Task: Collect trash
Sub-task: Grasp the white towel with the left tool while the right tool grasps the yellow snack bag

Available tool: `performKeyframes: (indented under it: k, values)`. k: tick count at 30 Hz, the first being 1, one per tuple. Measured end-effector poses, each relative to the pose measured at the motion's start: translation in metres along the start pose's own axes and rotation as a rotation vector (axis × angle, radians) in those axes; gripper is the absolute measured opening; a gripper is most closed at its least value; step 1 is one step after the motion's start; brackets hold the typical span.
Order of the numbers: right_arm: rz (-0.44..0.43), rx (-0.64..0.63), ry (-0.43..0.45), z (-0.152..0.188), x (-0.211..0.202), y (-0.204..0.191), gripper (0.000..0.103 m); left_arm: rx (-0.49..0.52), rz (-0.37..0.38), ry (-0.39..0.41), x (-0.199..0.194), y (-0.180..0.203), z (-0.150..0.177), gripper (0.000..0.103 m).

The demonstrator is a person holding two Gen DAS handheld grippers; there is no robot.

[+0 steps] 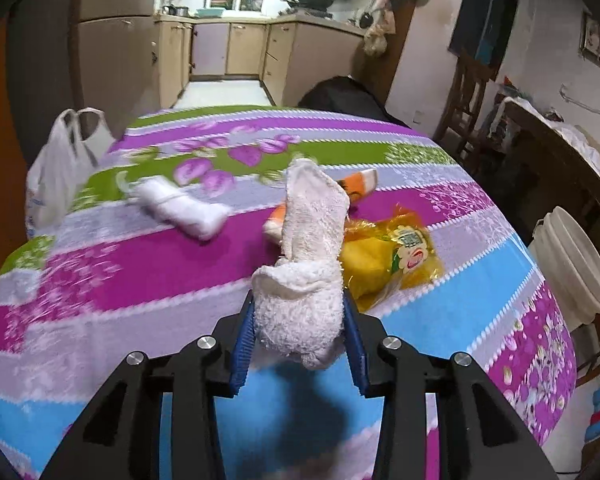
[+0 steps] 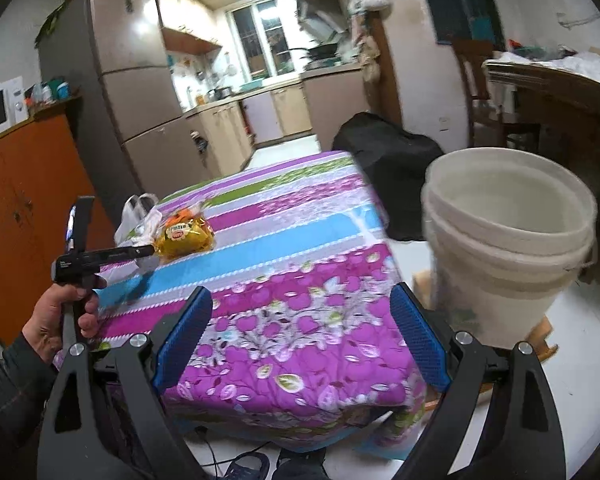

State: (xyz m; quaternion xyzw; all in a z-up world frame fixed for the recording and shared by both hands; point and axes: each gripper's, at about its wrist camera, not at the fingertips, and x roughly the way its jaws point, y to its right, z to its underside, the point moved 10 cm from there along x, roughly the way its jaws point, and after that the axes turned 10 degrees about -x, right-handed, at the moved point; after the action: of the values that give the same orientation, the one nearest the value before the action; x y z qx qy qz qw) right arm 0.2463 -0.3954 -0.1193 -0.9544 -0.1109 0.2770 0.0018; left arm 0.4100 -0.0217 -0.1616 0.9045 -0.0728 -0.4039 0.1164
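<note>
My left gripper [image 1: 298, 320] is shut on a crumpled white cloth [image 1: 306, 248] and holds it above the flowered tablecloth [image 1: 140, 272]. Behind the cloth lie a yellow snack wrapper [image 1: 392, 260], an orange and white wrapper [image 1: 360, 184] and a white rolled wad [image 1: 184, 210]. My right gripper [image 2: 302, 334] is open and empty at the table's near right corner, left of the white bucket [image 2: 508, 240]. The yellow wrapper [image 2: 186, 238] and the left gripper's handle [image 2: 100, 258] show in the right wrist view.
A white plastic bag [image 1: 60, 168] stands at the table's far left edge. The bucket [image 1: 576, 264] stands off the table's right side. A black bag [image 2: 388, 152] lies past the far end. A wooden chair [image 1: 468, 100] and a cluttered sideboard [image 1: 560, 152] are at right.
</note>
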Motion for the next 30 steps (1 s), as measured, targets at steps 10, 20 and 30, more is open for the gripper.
performKeyframes:
  k: [10, 20, 30]
  values:
    - [-0.243, -0.13, -0.12, -0.014, 0.081, -0.086, 0.087, -0.084, 0.007, -0.027, -0.019, -0.049, 0.023, 0.042]
    - [-0.363, -0.601, -0.228, -0.053, 0.178, -0.181, 0.087, -0.112, 0.018, -0.038, -0.017, -0.073, 0.023, 0.042]
    - [-0.378, -0.869, -0.343, -0.053, 0.247, -0.219, 0.087, -0.112, 0.049, -0.045, -0.015, -0.07, 0.022, 0.042]
